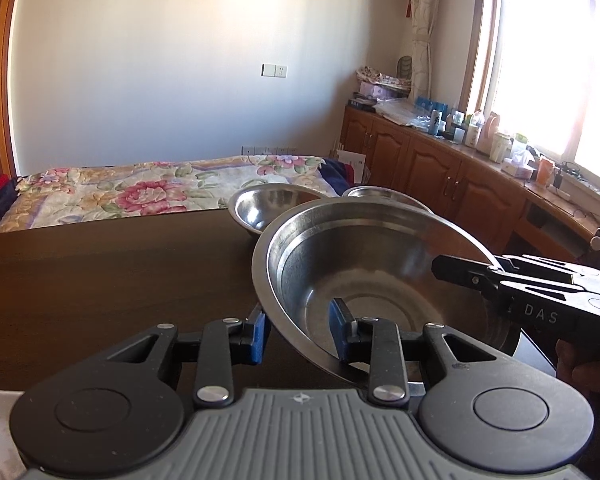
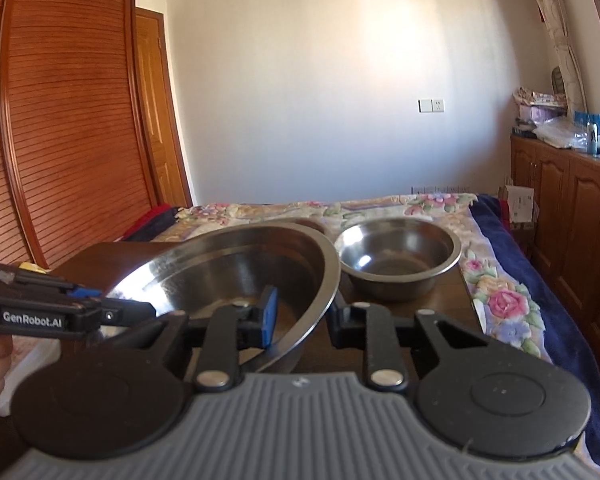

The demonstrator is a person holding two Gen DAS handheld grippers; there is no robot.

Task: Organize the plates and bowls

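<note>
Left wrist view: the left tool (image 1: 300, 330) straddles the near rim of a large steel bowl (image 1: 380, 276), one blue pad outside the wall and one inside, with gaps showing on both sides, so it looks spread rather than clenched on the metal. The right tool (image 1: 466, 270) reaches in from the right and meets the bowl's far right rim; from here I cannot tell whether it pinches the rim. The bowl sits tilted above the dark wooden surface (image 1: 120, 272). Behind it stand a smaller bowl (image 1: 268, 206) and, partly hidden, another bowl (image 1: 374, 192). In the right wrist view the right tool (image 2: 302, 320) has its left blue pad inside the big bowl and its right finger outside, the rim passing between them without clear contact. The second bowl (image 2: 398, 256) rests just beside the big one on the surface, near the flowered bed (image 2: 496, 296).
</note>
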